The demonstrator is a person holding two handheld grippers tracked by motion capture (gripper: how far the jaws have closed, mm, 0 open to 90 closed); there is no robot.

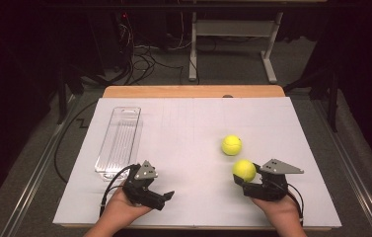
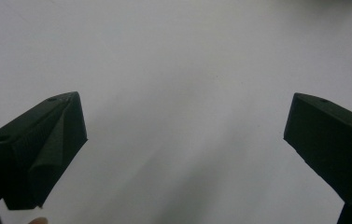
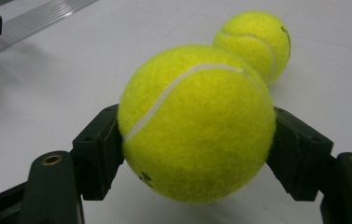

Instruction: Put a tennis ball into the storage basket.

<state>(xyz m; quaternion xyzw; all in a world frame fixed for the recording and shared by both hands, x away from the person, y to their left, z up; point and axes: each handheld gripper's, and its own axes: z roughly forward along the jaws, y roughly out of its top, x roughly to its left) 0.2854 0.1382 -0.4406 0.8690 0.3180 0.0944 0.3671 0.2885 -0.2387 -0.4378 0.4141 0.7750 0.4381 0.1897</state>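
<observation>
A yellow tennis ball (image 3: 197,123) is being pinched between the jaws of the right gripper (image 1: 245,178), near right of the white table (image 1: 193,123). Small dark print on its underside is too blurred to be read. A 2nd tennis ball (image 1: 231,145) is lying just beyond it. The left gripper (image 2: 185,140) is being held spread, empty, near a clear plastic tray (image 1: 119,140) at the left.

A white sheet (image 1: 188,128) covers the desk (image 1: 193,91), whose wooden far edge shows bare; beyond it, on the grey floor (image 1: 164,69), lies a tangle of dark cables (image 1: 139,59); farther right stands the white frame of another table (image 1: 233,29); the surroundings stay dark.
</observation>
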